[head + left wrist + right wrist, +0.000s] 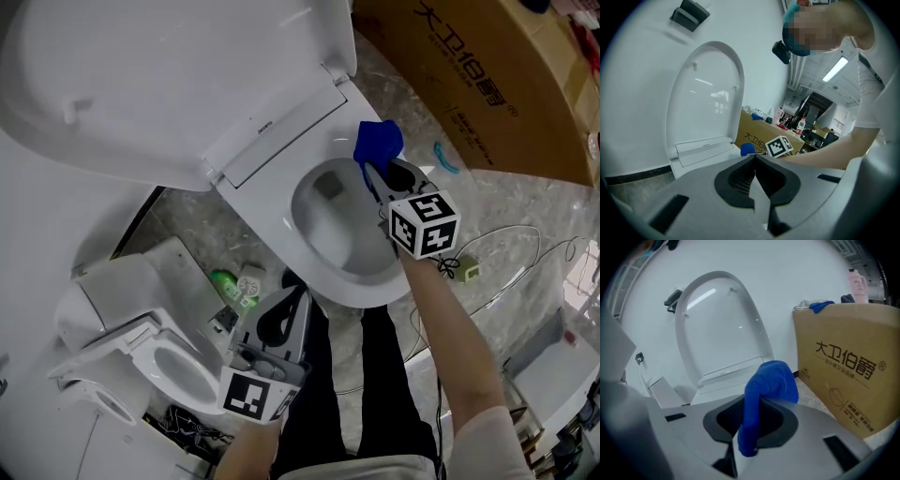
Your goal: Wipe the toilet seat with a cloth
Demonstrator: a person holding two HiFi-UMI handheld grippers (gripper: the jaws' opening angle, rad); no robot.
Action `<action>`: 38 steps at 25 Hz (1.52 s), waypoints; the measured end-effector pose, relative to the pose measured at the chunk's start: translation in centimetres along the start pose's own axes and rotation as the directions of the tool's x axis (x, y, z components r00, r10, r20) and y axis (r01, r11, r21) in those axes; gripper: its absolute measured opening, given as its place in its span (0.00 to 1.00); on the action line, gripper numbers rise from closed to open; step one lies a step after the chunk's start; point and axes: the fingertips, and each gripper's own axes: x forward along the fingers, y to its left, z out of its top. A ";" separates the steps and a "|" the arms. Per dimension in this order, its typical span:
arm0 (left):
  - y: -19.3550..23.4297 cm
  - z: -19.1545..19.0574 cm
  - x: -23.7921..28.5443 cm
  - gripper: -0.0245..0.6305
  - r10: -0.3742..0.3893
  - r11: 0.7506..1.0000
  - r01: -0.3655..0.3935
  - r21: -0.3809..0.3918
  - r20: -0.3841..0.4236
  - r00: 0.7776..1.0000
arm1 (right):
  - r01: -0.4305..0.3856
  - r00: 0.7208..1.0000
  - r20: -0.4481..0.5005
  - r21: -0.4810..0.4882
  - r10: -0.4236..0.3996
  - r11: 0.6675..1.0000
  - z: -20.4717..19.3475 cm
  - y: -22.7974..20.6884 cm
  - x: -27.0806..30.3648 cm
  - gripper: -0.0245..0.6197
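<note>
My right claw point(373, 176) is clamped on the blue cloth point(379, 141), at the back rim of the toilet seat point(302, 211). My left claw point(292, 302) is closed tight and empty, near the seat's front edge.

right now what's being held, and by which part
The right hand-held gripper is shut on a blue fabric cloth, pinching a fold with a bunch bulging past its tips. The left hand-held gripper is shut, empty.
</note>
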 end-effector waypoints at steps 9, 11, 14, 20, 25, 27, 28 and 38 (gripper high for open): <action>0.7 0.3 -0.2 0.05 0.010 1.000 -0.010 0.007 0.009 1.000 | 0.056 0.995 -0.082 0.027 -0.054 0.998 -1.8 -2.2 2.2 0.12; 0.8 0.3 -0.1 0.05 0.005 1.000 -0.005 0.005 0.005 1.000 | 0.064 0.994 -0.087 0.043 -0.060 0.997 -2.0 -2.7 2.5 0.12; 0.9 0.0 0.1 0.05 0.003 1.000 -0.003 -0.001 0.000 1.000 | 0.075 0.993 -0.095 0.073 -0.068 0.994 -2.4 -3.4 2.9 0.12; 0.9 -0.2 0.1 0.05 0.002 1.000 -0.002 0.001 -0.002 1.000 | 0.093 0.992 -0.091 0.092 -0.085 0.991 -2.8 -3.9 2.8 0.12; 1.2 0.2 -0.1 0.05 0.006 1.000 -0.006 0.011 0.008 1.000 | 0.099 0.991 -0.093 0.088 -0.091 0.991 -2.7 -4.0 3.0 0.12; 1.4 0.0 -0.3 0.05 0.007 1.000 -0.007 0.007 0.005 1.000 | 0.100 0.991 -0.094 0.088 -0.092 0.991 -2.7 -3.9 3.0 0.12; 1.5 0.0 -0.5 0.05 0.009 1.000 -0.009 0.005 0.004 1.000 | 0.100 0.991 -0.094 0.088 -0.092 0.991 -2.7 -3.9 3.1 0.12; 2.6 0.0 -1.7 0.05 0.030 1.000 -0.030 0.000 0.019 0.999 | 0.082 0.992 -0.104 0.058 -0.076 0.995 -2.0 -2.7 4.6 0.12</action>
